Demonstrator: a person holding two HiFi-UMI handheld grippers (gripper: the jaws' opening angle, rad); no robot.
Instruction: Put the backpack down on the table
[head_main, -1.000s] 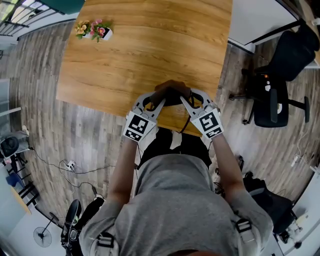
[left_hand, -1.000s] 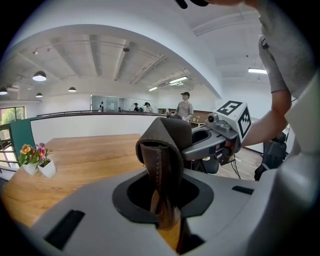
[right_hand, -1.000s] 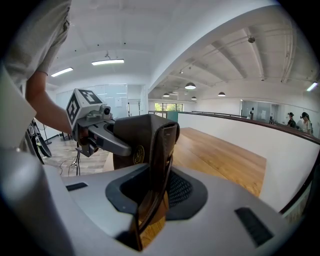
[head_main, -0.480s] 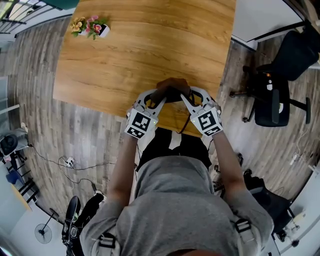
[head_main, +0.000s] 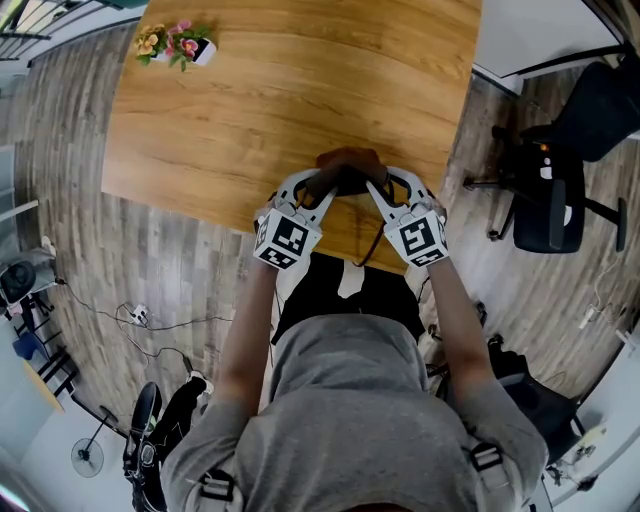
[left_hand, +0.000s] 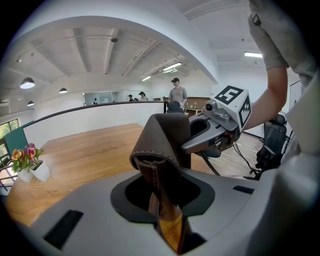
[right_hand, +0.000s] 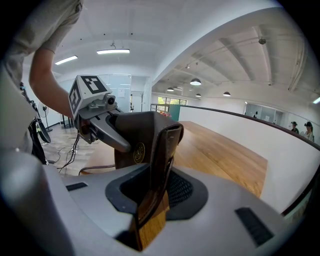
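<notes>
A black backpack (head_main: 318, 290) hangs against the person's front at the near edge of the wooden table (head_main: 300, 90). Its brown leather top handle (head_main: 346, 162) is raised over the table edge. My left gripper (head_main: 322, 186) is shut on the left side of the handle, with the leather strap (left_hand: 161, 145) running between its jaws. My right gripper (head_main: 372, 186) is shut on the right side, where the strap (right_hand: 161, 150) stands folded between its jaws. The two grippers face each other, close together. The bag's lower part is hidden by the person's body.
A small white pot of flowers (head_main: 176, 45) stands at the table's far left corner. A black office chair (head_main: 560, 190) stands on the floor to the right. Cables and a fan lie on the floor at the left. People stand far off beyond a railing (left_hand: 176, 92).
Both grippers have sunk a little with the handle between them, staying close together over the table's near edge.
</notes>
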